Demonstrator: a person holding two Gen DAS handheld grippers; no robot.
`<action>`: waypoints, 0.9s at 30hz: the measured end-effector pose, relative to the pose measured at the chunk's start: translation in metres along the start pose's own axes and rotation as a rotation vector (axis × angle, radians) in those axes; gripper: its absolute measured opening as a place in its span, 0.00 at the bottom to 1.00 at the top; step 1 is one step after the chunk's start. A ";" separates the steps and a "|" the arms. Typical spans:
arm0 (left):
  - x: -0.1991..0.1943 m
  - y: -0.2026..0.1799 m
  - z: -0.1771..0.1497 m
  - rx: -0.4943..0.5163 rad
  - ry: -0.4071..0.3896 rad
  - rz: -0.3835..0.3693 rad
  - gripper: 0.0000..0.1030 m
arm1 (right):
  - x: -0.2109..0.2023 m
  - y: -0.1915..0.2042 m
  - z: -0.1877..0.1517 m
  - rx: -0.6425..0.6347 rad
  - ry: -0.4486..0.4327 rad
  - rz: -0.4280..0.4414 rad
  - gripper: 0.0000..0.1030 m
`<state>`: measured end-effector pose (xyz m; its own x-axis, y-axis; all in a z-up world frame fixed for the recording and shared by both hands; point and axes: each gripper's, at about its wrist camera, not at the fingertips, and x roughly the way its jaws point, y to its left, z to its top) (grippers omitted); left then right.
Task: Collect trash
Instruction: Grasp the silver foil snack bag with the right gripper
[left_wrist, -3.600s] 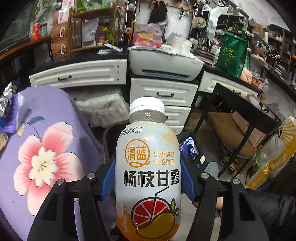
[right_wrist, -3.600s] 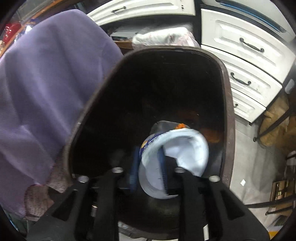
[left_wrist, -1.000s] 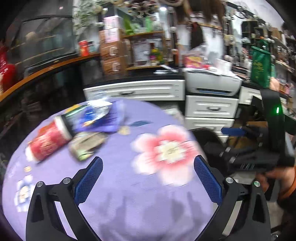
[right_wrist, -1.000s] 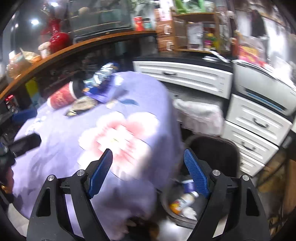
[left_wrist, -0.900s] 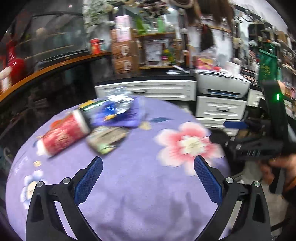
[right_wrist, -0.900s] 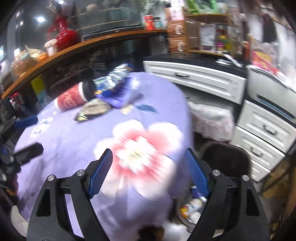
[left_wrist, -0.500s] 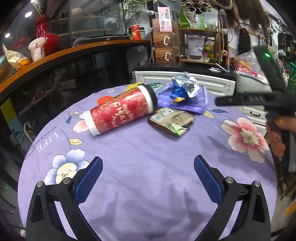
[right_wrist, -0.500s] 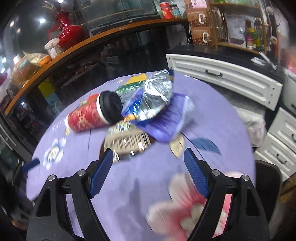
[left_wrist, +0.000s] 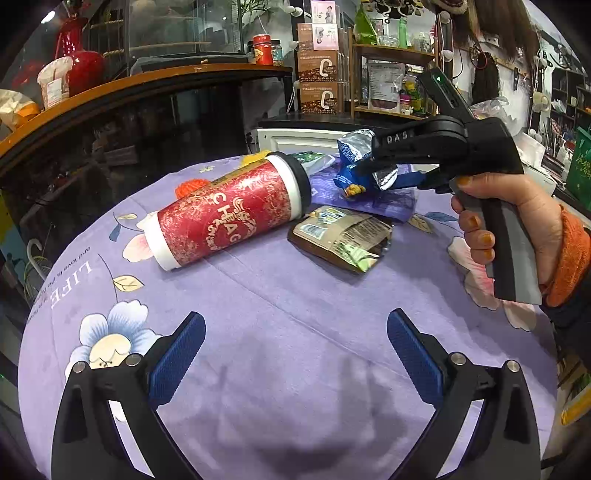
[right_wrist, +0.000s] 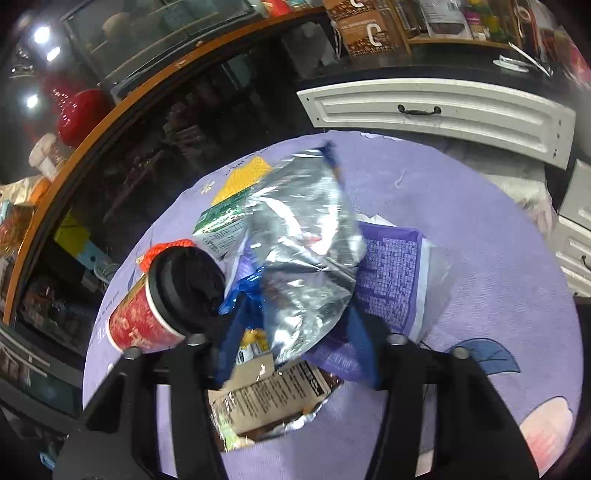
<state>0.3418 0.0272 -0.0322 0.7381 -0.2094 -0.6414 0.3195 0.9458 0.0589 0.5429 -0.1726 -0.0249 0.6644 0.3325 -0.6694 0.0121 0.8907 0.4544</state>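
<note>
A red paper cup (left_wrist: 225, 212) with a black lid lies on its side on the purple flowered tablecloth (left_wrist: 295, 332). Beside it lie a brown snack packet (left_wrist: 343, 238), a purple wrapper (left_wrist: 384, 201) and a crumpled silver-blue chip bag (left_wrist: 356, 158). My left gripper (left_wrist: 295, 354) is open and empty, low over the cloth, short of the trash. My right gripper (right_wrist: 295, 332) has its blue fingers on either side of the silver chip bag (right_wrist: 303, 258); the jaws are partly closed around it. The cup (right_wrist: 162, 306) lies just left of it.
A green packet (right_wrist: 221, 221) lies under the chip bag. White drawers (right_wrist: 443, 110) stand behind the table, and a dark curved counter with an orange edge (left_wrist: 110, 88) is on the left. The person's hand (left_wrist: 517, 221) holds the right gripper's handle.
Both grippers let go of the bottle and cup at the bin and swung to the table. In the last half second the right gripper moved onto the silver chip bag and narrowed.
</note>
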 end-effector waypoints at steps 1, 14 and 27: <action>0.001 0.002 0.001 -0.001 0.000 0.003 0.95 | 0.003 0.000 0.000 0.001 0.000 0.000 0.29; 0.013 0.022 0.027 0.072 -0.049 0.100 0.95 | -0.031 0.008 -0.017 -0.148 -0.092 0.030 0.09; 0.080 0.015 0.087 0.465 0.069 0.115 0.87 | -0.075 0.011 -0.031 -0.240 -0.103 0.109 0.09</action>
<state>0.4571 0.0029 -0.0164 0.7480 -0.0782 -0.6591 0.4817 0.7470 0.4581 0.4704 -0.1781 0.0123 0.7243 0.4083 -0.5555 -0.2331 0.9033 0.3601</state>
